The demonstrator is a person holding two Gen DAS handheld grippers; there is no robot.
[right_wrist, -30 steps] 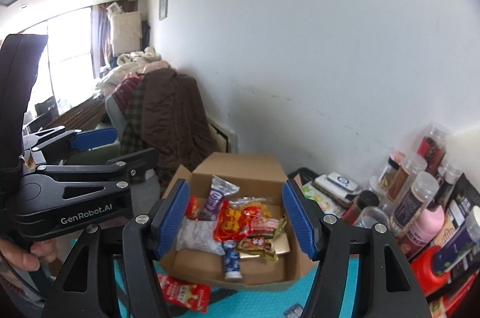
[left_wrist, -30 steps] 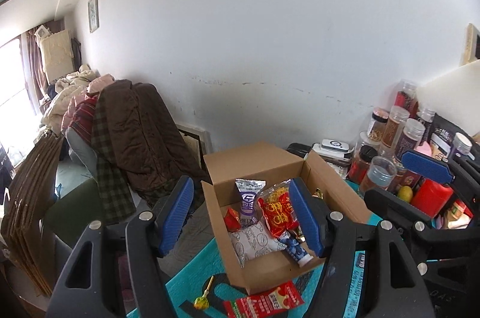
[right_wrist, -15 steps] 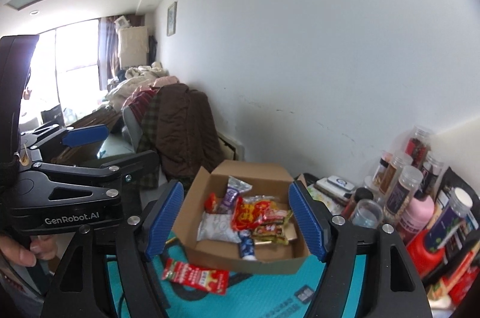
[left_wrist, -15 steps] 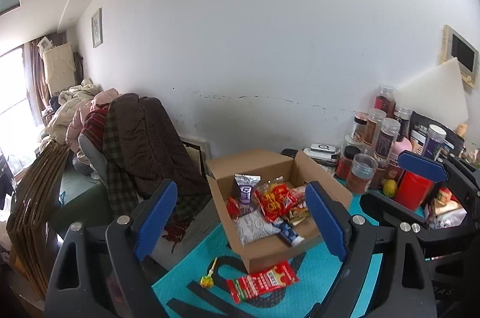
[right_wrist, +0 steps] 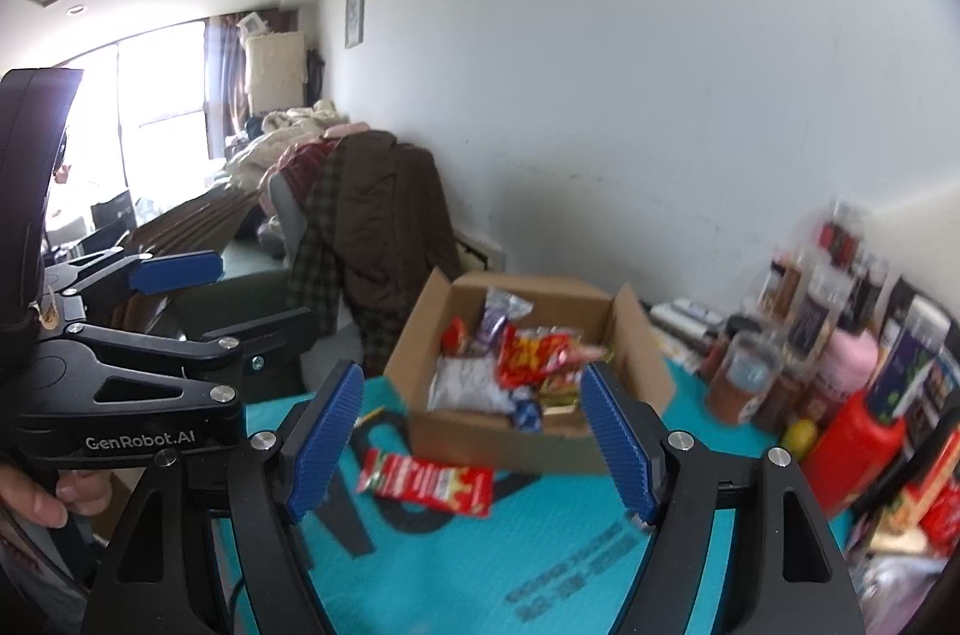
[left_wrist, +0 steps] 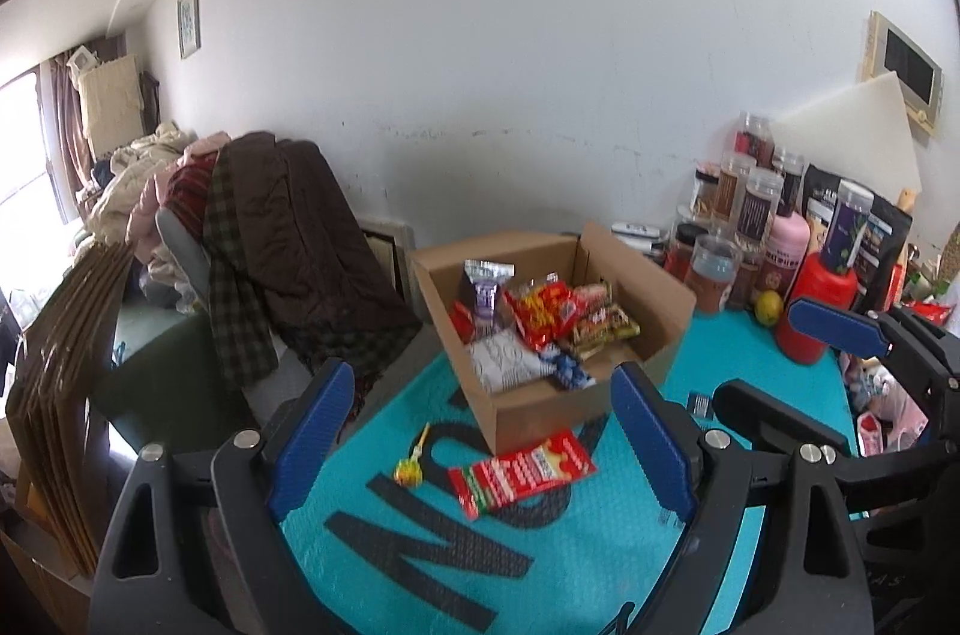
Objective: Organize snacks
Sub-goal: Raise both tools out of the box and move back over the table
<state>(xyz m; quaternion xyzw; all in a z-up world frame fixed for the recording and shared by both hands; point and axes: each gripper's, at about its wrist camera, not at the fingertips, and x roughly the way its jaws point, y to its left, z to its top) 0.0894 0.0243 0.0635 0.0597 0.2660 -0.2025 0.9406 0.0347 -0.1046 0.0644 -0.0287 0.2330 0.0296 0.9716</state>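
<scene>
On the teal padded mat (left_wrist: 420, 563) with black lettering, an open brown cardboard box (left_wrist: 558, 413) sits at about twelve o'clock from both grippers, holding mixed snack packets. Just outside its near wall lie a flat red snack packet (left_wrist: 521, 473) and, at its nine o'clock, a small yellow lollipop (left_wrist: 409, 470), apart from each other. The left gripper (left_wrist: 480, 449) has its blue-padded jaws spread wide, holding nothing. The right gripper (right_wrist: 474, 449) is likewise wide apart and empty. Jars and bottles (left_wrist: 756, 209) crowd the mat's two o'clock side
</scene>
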